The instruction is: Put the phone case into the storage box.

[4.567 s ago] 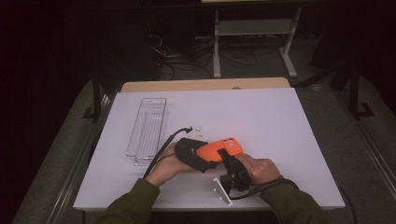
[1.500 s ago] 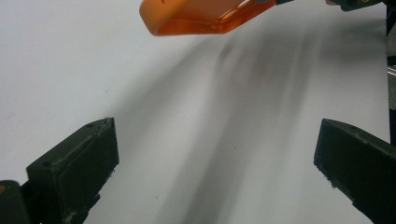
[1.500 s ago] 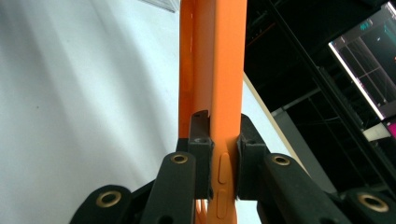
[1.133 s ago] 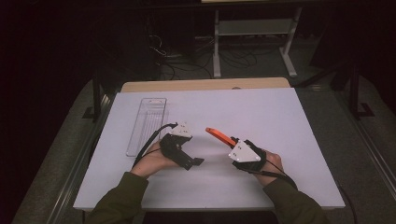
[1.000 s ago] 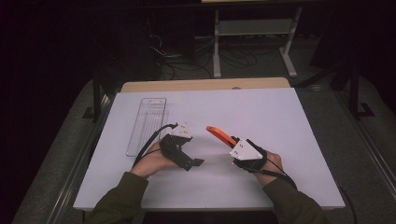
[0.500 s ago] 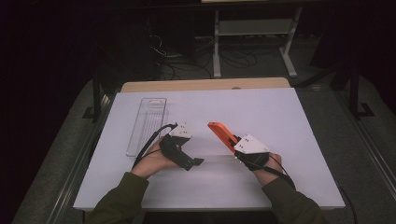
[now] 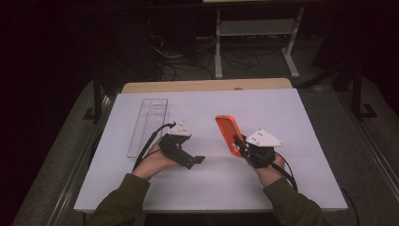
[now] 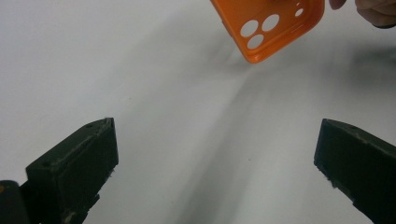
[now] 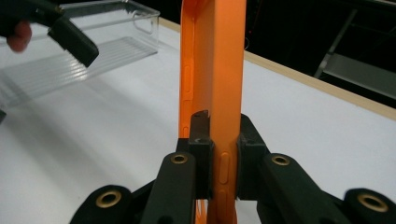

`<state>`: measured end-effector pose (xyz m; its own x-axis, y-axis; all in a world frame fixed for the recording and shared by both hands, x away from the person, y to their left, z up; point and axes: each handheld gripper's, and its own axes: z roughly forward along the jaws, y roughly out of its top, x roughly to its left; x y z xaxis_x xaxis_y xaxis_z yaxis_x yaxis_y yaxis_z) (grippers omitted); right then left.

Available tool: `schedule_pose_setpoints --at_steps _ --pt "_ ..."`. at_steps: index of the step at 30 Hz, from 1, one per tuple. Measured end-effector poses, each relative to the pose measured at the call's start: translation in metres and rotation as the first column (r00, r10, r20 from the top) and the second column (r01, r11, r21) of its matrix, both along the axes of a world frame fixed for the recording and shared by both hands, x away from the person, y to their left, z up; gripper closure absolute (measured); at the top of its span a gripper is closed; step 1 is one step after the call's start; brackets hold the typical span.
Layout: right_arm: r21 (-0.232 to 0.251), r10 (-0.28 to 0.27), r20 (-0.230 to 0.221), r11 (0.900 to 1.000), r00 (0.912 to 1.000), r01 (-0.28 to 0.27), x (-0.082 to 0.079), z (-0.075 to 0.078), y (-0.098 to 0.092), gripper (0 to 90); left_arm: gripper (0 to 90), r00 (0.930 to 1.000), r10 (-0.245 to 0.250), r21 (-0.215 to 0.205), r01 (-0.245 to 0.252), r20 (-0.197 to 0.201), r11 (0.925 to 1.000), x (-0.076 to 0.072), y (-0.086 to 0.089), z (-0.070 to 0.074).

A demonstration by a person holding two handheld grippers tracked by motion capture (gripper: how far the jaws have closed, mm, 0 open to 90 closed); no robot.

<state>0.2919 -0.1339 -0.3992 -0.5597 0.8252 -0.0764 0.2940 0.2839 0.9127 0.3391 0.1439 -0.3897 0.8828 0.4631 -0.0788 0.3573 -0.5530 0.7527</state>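
Note:
An orange phone case (image 7: 227, 133) stands on edge above the white table (image 7: 301, 117), clamped across its thickness by my right gripper (image 7: 241, 147); its side buttons face me in the right gripper view (image 9: 214, 74), between the two black pads (image 9: 201, 140). The case's camera-hole end (image 8: 273, 25) hangs at the top of the left gripper view. My left gripper (image 7: 194, 161) rests low on the table left of the case, jaws wide apart with bare table between its fingers (image 8: 77, 161).
A clear plastic tray (image 7: 148, 125) lies at the table's left, also behind the case in the right gripper view (image 9: 88, 46). Beyond the table's wooden far edge (image 7: 207, 85) the room is dark, with a metal stand (image 7: 254, 28) and cables.
The right gripper has tipped the orange case up from pointing flat to the left to standing more upright, and shifted slightly right. The left gripper stays put, open.

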Motion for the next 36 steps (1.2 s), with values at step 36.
schedule_pose_setpoints --at_steps 36 --pt "0.038 -0.019 -0.05 0.999 0.9986 0.021 0.02 -0.001 0.014 78.8 0.0 0.9947 0.102 -0.122 -0.103 -0.015 0.9872 0.032 -0.004 0.022"
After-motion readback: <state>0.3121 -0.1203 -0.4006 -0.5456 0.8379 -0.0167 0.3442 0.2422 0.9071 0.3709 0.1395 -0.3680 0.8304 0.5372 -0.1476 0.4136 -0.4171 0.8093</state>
